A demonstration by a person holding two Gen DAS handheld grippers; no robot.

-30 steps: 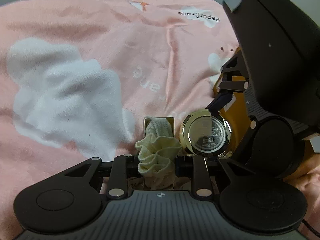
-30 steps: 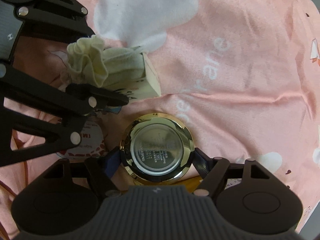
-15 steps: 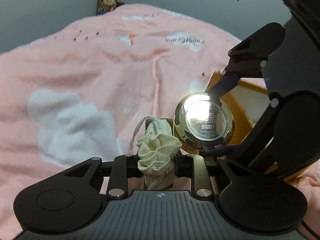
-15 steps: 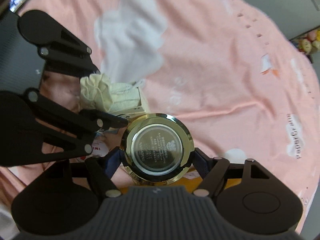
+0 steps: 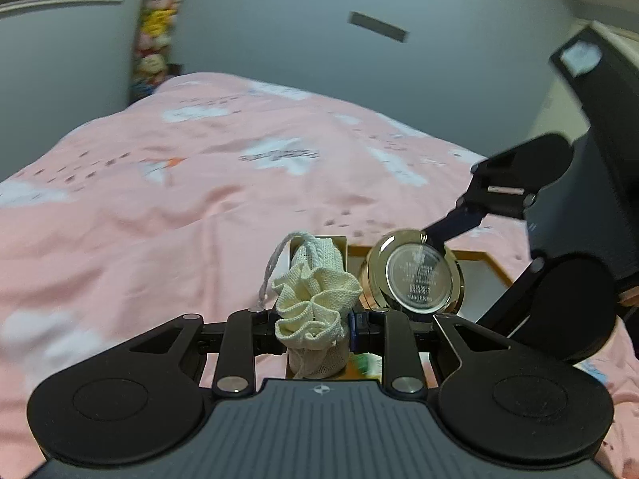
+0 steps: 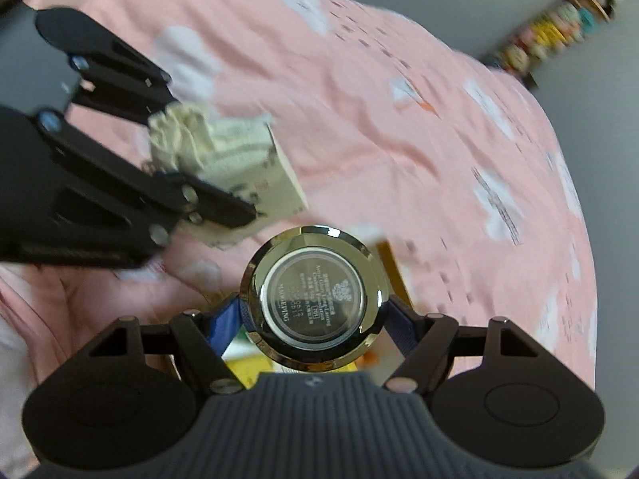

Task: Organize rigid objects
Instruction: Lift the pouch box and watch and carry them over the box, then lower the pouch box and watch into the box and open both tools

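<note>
My left gripper (image 5: pixel 313 325) is shut on a small cream box with a cream knit pouch (image 5: pixel 315 303) stuffed in its top, held above the pink bedspread. The box and pouch also show in the right wrist view (image 6: pixel 235 167), between the left gripper's black fingers (image 6: pixel 207 207). My right gripper (image 6: pixel 315 315) is shut on a round gold compact (image 6: pixel 315 299), label side toward the camera. The compact also shows in the left wrist view (image 5: pixel 415 275), just right of the pouch, with a right finger (image 5: pixel 459 219) on it.
A pink bedspread (image 5: pixel 159 207) with white cloud prints lies below both grippers. An orange-rimmed tray or box (image 5: pixel 487 275) sits under the compact, its contents mostly hidden. A grey wall (image 5: pixel 319 40) and a shelf of colourful toys (image 5: pixel 153 28) stand behind the bed.
Both grippers have lifted and tilted up with their objects still held; the far wall and toy shelf have come into view. The pouch box and compact stay side by side.
</note>
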